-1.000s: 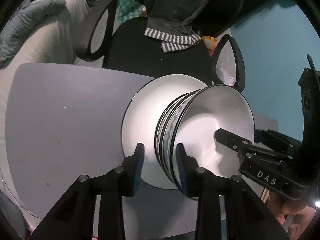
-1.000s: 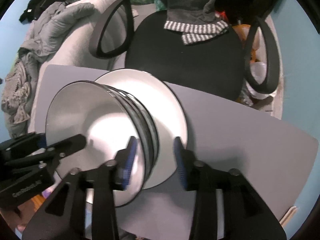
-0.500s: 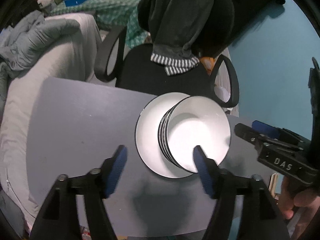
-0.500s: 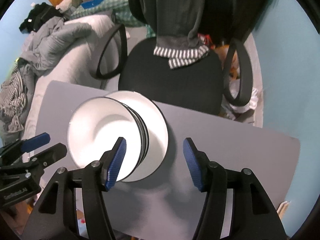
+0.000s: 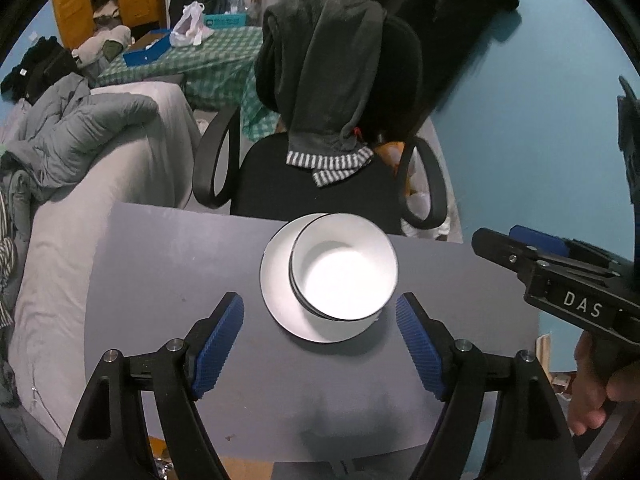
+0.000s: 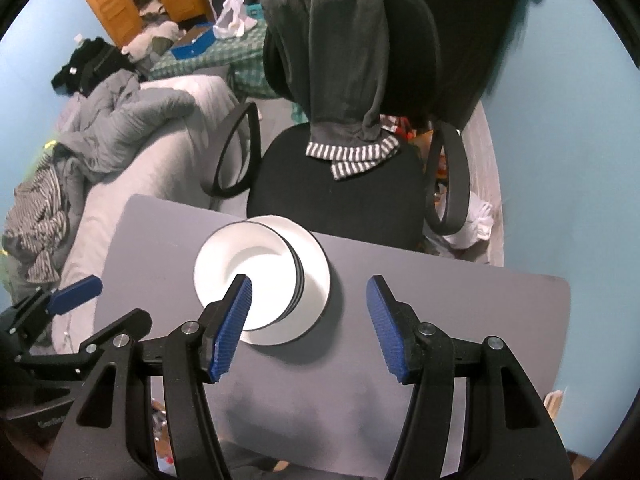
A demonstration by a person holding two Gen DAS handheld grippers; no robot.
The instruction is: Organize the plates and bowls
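Both grippers, left [image 5: 320,340] & right [image 6: 308,328], gape empty near the plate [image 5: 276,280]; bowls [image 5: 344,272] sit off-centre, so you could tip them w/ a bump.

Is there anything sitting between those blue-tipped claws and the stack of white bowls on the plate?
Nothing visible. Both the left gripper and the right gripper hang open above the grey table, and only bare tabletop lies between them and the bowls stacked on the plate.

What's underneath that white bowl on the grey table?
The top bowl sits on other nested bowls, seen only as dark rims, all resting on a white plate. How many bowls, and the plate's middle, are hidden.
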